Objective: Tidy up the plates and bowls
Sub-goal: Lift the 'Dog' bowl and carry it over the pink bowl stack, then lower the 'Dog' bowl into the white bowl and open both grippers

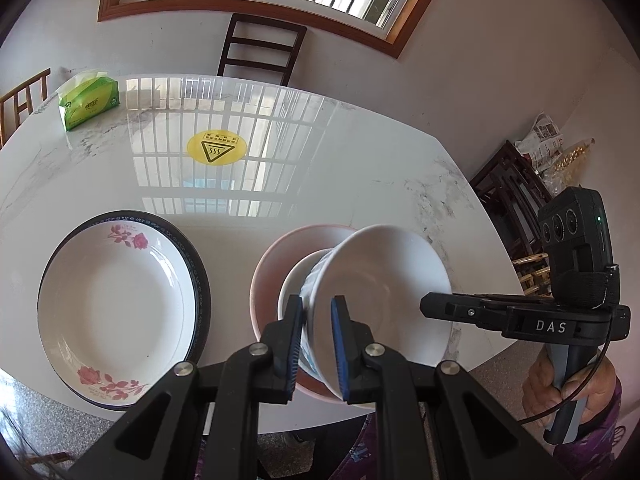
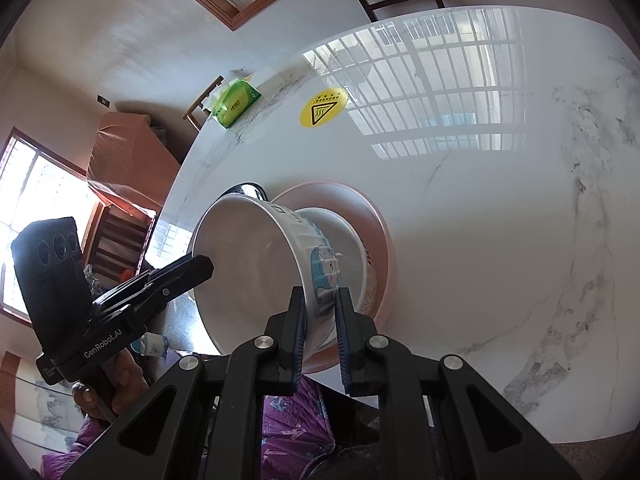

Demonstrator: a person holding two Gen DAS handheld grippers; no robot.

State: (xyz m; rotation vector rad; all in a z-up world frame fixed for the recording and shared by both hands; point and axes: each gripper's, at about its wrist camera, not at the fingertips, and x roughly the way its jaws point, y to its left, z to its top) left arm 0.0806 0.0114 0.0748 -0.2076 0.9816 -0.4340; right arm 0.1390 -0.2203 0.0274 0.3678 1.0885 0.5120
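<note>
A white bowl (image 1: 380, 292) with a blue cartoon print (image 2: 324, 272) is held tilted, its mouth turned toward the person. My left gripper (image 1: 318, 320) is shut on its near rim. My right gripper (image 2: 320, 320) is shut on the opposite rim and shows from the side in the left wrist view (image 1: 430, 306). The left gripper (image 2: 204, 266) also appears in the right wrist view. The bowl's foot points at a second white bowl (image 1: 290, 280) nested in a pink bowl (image 1: 266, 276) on the table. Whether the two white bowls touch is hidden. A floral plate (image 1: 116, 304) with a dark rim lies to the left.
On the glossy white marble table (image 1: 340, 168) are a green tissue pack (image 1: 88, 100) at the far left corner and a yellow warning sticker (image 1: 216, 148) in the middle. A dark chair (image 1: 260, 48) stands behind the table. Dark wooden furniture (image 1: 516, 184) stands to the right.
</note>
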